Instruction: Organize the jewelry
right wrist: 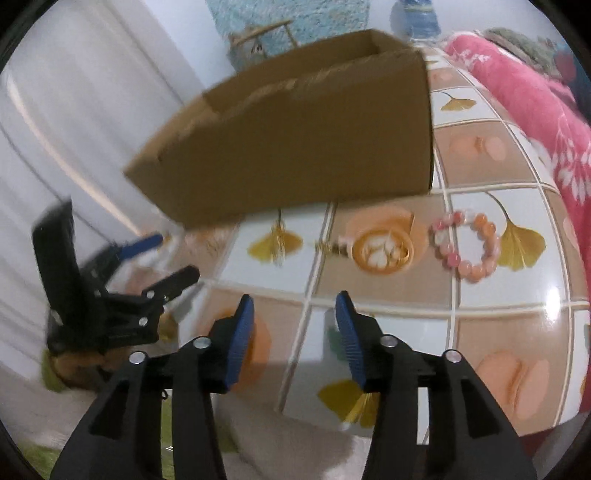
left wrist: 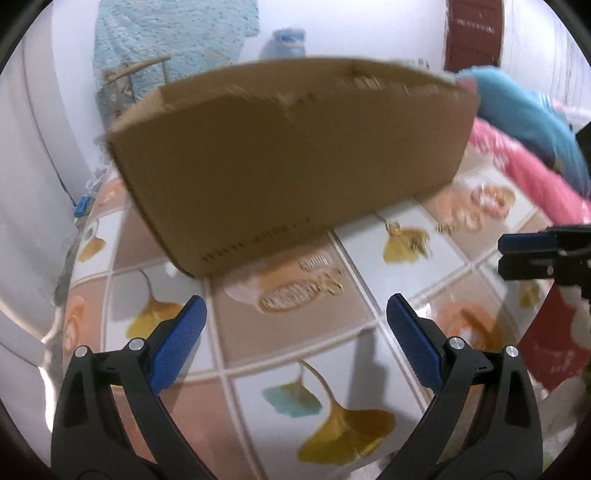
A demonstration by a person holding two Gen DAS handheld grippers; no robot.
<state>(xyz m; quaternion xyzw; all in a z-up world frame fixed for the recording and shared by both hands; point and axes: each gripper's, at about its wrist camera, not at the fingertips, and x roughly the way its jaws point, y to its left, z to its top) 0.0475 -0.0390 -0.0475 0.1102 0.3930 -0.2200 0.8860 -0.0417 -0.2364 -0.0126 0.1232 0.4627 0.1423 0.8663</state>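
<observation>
Shiny tablecloth [right wrist: 509, 317] with squares, yellow leaves and peach pictures covers the table in both views. On it stands an open brown cardboard box [right wrist: 295, 147], and the jewelry lies in front of the box.

From the right wrist view, the right gripper [right wrist: 295, 339] hangs over the near edge of the table with its blue pads [right wrist: 349, 339] partly apart. Nothing is between them. A round bracelet of pink and orange beads [right wrist: 467, 245] lies on the cloth ahead and to the right of this gripper, well apart from it. Next to the bracelet, on its left, is a small gold chain piece [right wrist: 328, 248], and further left a gold tassel piece [right wrist: 277, 236] lies just in front of the box. These are blurry, so I cannot tell just what they are.

From the left wrist view, the left gripper [left wrist: 295, 343] is spread wide, with nothing between its blue pads [left wrist: 177, 347]. A blurry pile of gold jewelry [left wrist: 303, 291] lies on the cloth just ahead of it, between the gripper and the box, not touching the pads. More small gold pieces [left wrist: 406, 240] lie further to the right.

A pink flowered cloth [right wrist: 524, 96] is heaped on the right side of the table. A fluffy light blue blanket [left wrist: 173, 33] hangs behind the box.
</observation>
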